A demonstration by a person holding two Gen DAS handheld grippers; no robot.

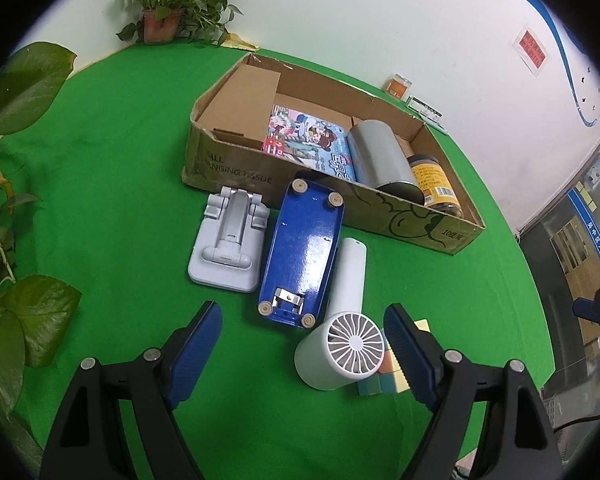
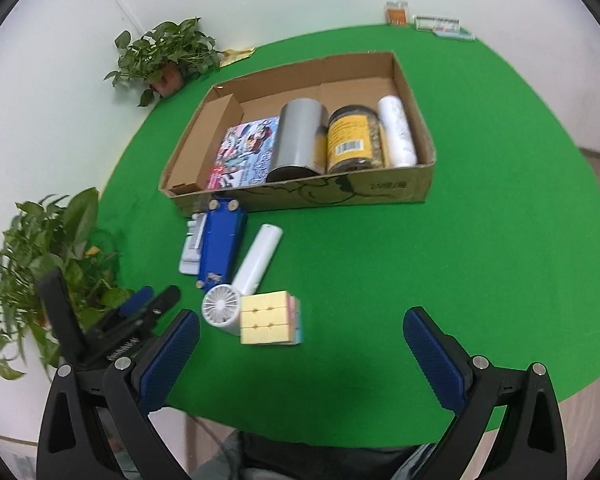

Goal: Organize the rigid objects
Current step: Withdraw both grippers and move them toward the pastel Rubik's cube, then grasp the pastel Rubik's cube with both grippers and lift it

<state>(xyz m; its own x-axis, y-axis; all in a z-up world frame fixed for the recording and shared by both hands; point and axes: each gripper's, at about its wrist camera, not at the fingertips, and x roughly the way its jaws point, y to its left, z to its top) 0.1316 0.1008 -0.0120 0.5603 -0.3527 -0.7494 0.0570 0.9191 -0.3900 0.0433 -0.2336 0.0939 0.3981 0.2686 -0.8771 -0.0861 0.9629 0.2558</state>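
Your left gripper [image 1: 302,344] hangs with its jaws spread wide and nothing pressed between the blue pads; in its own view the white handheld fan [image 1: 342,340] lies just ahead at about one o'clock, its round grille end near the right pad, its handle running up toward twelve; whether the pad touches the fan I cannot tell. Your right gripper [image 2: 300,344] is likewise spread wide over bare green table cover [image 2: 480,260], holding nothing; the pastel puzzle cube [image 2: 270,318] sits at about eleven o'clock from its midpoint, touching the fan's head. From the left wrist view the cube shows only partly behind the right pad, at four o'clock from the fan grille. The blue stapler-like base [image 1: 304,252] lies underside up beside the fan handle, at twelve o'clock from your left gripper; the grey folding phone stand [image 1: 230,248] lies flat just beside it, at eleven. Beyond them the cardboard box [image 1: 228,168] stands open; inside it, seen from the right wrist, lie a picture book [image 2: 246,152], a grey cylinder [image 2: 298,138], a yellow-labelled jar [image 2: 352,140] and a white bottle [image 2: 398,132], side by side. Potted plants [image 2: 166,58] stand at ten o'clock of the table's edge.
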